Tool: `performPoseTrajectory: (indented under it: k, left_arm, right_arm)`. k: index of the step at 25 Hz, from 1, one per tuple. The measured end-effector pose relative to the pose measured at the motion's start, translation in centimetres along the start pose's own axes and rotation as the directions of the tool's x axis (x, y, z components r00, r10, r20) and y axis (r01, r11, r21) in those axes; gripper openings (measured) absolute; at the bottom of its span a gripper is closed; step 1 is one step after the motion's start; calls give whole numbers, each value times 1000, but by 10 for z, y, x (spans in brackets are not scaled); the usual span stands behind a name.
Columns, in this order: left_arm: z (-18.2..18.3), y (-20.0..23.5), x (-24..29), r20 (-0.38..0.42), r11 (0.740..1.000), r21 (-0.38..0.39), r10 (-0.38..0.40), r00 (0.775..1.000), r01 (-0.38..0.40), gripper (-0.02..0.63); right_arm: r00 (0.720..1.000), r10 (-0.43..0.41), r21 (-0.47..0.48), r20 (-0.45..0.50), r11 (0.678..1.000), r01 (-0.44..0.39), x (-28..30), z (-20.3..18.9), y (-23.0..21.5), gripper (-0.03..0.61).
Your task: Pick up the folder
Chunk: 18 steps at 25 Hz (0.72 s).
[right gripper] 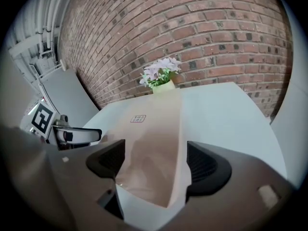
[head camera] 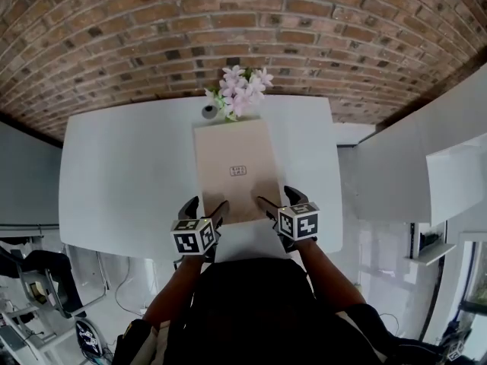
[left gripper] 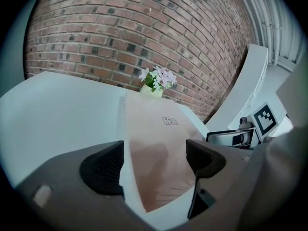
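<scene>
Head view shows the tan folder (head camera: 236, 166) lying flat on the white table (head camera: 122, 173), its far edge just beside a pot of pink flowers (head camera: 242, 91) (brick wall (head camera: 152, 29) behind). The left gripper (head camera: 205, 207) and right gripper (head camera: 279, 201) straddle its near corners, jaws spread wide, pads not pressing it.

The folder (head camera: 234, 169), lying between the jaws of the left tool (head camera: 205, 207) and the right tool (head camera: 278, 198), is tan card with a smooth, matt face. Under it the white counter (head camera: 122, 173) is smooth with a faint sheen. Each tool's pads (left gripper: 107, 167) are black and finely ribbed, set in matt grey plastic. Beyond the tools, the brick wall (head camera: 228, 29) looks rough and dry.
</scene>
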<state>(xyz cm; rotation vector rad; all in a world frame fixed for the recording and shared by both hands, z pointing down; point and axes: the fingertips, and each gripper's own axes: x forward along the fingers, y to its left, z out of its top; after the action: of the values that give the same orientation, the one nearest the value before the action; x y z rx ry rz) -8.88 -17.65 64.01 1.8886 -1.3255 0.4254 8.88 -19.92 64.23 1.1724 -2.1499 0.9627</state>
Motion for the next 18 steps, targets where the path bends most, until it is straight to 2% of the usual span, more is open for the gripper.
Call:
performPoseTrajectory:
  k: [5,18]
  left_arm:
    - [-4,6,13,-36,1000,-3,-6,999,6,417]
    - [-15,7,26,-84,999,-18,-43,995,42,417]
  right_arm:
    - [999,6,13,-32,1000,-5,11,-5,-4,402]
    - [996,23,9,-87,1000,-22,25,-13,-3,400]
